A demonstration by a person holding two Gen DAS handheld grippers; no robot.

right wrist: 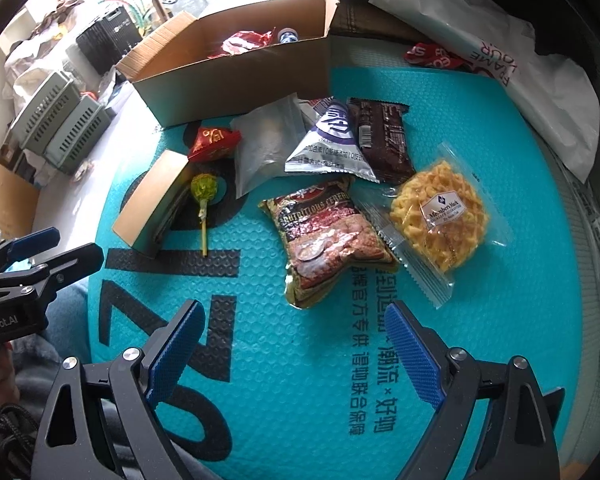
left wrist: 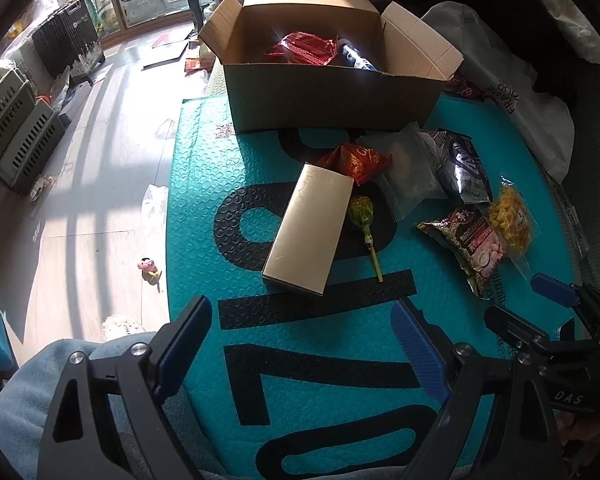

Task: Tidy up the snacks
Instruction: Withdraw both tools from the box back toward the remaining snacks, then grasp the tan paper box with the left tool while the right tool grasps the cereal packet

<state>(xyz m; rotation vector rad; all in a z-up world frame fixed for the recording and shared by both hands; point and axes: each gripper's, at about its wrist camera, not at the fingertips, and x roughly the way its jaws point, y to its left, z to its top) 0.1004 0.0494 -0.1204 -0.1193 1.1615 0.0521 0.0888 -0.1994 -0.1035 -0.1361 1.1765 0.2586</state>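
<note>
Left gripper [left wrist: 300, 344]: spread wide, nothing between the jaws; it is angled down at the teal mat [left wrist: 204, 184], apparently so that a snack can be straddled.
Right gripper [right wrist: 294, 354]: also spread and empty, held just short of the cereal packet [right wrist: 324, 236], which lies straight ahead of its fingertips.
Gold box [left wrist: 308, 228]: lying flat just beyond the left gripper, one end propped on a red packet [left wrist: 358, 160]; the likeliest pick for that side.
Lollipop [left wrist: 364, 220]: beside the gold box, stick pointing back toward the gripper.
Yellow snack [right wrist: 438, 216]: ahead and right of the right gripper, touching the cereal packet.
Carton [left wrist: 332, 92]: farthest from both grippers, flaps open so that snacks can be dropped in; a red bag [left wrist: 304, 48] and a bottle are already inside.
Remaining: most snacks are judged still unsorted on the mat.
</note>
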